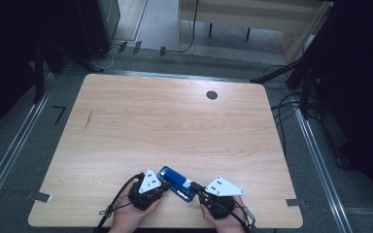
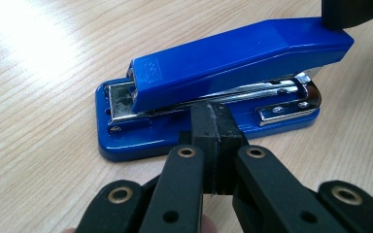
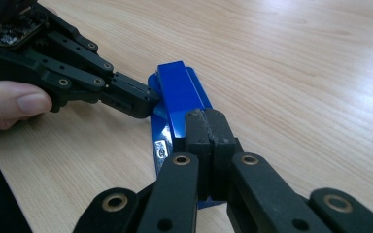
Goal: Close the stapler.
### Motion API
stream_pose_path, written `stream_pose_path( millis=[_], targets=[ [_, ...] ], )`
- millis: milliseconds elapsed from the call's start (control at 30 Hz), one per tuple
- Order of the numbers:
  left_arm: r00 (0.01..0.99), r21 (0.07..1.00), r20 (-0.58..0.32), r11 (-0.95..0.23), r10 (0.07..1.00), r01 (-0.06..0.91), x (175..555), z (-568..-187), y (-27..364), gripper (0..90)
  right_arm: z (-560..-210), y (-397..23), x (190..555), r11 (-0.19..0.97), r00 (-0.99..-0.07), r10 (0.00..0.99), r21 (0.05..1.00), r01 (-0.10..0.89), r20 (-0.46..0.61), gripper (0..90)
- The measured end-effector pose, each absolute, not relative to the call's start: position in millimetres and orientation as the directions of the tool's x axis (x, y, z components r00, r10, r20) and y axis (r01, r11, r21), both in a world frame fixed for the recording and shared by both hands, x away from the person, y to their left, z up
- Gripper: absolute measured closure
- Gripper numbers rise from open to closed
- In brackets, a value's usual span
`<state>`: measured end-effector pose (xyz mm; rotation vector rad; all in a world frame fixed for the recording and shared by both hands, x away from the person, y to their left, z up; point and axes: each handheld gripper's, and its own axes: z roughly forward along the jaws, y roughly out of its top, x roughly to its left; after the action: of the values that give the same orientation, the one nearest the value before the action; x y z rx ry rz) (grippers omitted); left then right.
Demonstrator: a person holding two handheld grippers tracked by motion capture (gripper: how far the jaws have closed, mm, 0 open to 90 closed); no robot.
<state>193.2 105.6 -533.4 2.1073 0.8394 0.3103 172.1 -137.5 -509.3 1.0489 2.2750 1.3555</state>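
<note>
A blue stapler [image 1: 177,182] lies on the wooden table [image 1: 175,126] near its front edge, between the two hands. In the left gripper view the blue stapler [image 2: 223,77] rests on its base, metal magazine showing. My left gripper [image 2: 217,119] is shut with nothing between its jaws, its tip against the stapler's long side. My right gripper [image 3: 205,119] is also shut and empty, its tip resting on top of one end of the stapler [image 3: 177,92]. In the right gripper view the left gripper [image 3: 143,99] meets the stapler from the left. From above, the left gripper [image 1: 166,185] and right gripper [image 1: 194,187] flank it.
A dark round hole [image 1: 211,95] sits in the table's far right part, and a thin dark mark [image 1: 88,120] at its left. The table's front edge lies just under the hands. Cables [image 1: 286,104] and dark stands surround the table on the floor.
</note>
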Motion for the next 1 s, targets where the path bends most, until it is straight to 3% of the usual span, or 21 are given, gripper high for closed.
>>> stream_pose_path(
  millis=[300,600,867,1000],
  targets=[
    [0.743,0.776,-0.065,-0.434,0.666,0.458,193,-533,106,90.0,-511,-135,167,0.325,-0.679,0.732,0.846,0.422,0.058,90.0],
    [0.737,0.78,-0.1,-0.408,0.668,0.475,195,-533,109,90.0,-505,-137,167,0.255,-0.655,0.746,0.855,0.451,0.123,90.0],
    [0.737,0.788,-0.077,-0.412,0.672,0.458,192,-532,111,90.0,-503,-139,163,0.26,-0.653,0.749,0.854,0.451,0.116,90.0],
    [0.731,0.794,-0.108,-0.384,0.674,0.472,192,-528,120,90.0,-503,-140,162,0.259,-0.656,0.745,0.854,0.451,0.121,90.0]
  ],
)
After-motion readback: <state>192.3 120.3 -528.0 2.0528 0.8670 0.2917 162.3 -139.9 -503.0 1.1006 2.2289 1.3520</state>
